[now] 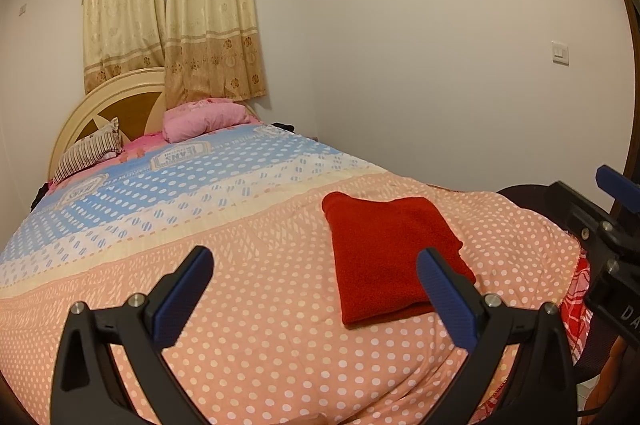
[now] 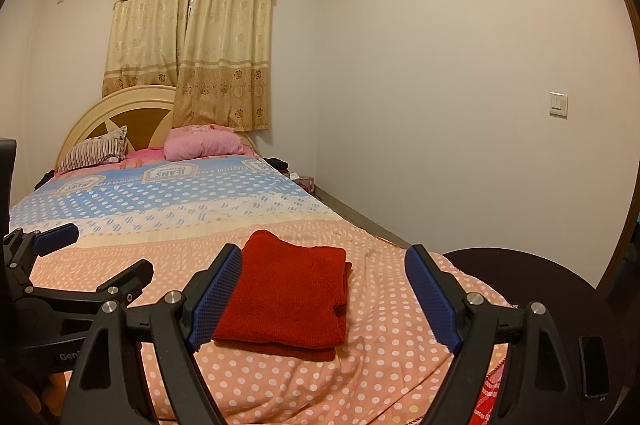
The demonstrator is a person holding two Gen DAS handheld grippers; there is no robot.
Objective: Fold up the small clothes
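- We see our right gripper (image 2: 324,289) held above the foot of the bed (image 2: 380,357), its blue-padded fingers (image 2: 218,295) spread wide with nothing between them.
- A folded red garment (image 2: 288,297) lies flat on the peach polka-dot bedspread, framed between the fingers, nearer the left one.
- Our left gripper (image 2: 76,265) enters at the left edge; we cannot tell how its jaws stand.
- A dark phone (image 2: 595,365) rests on a round dark tabletop (image 2: 540,277) at the right.
- A pink pillow (image 2: 202,145) and a striped pillow (image 2: 94,149) lie by the headboard (image 2: 120,105).
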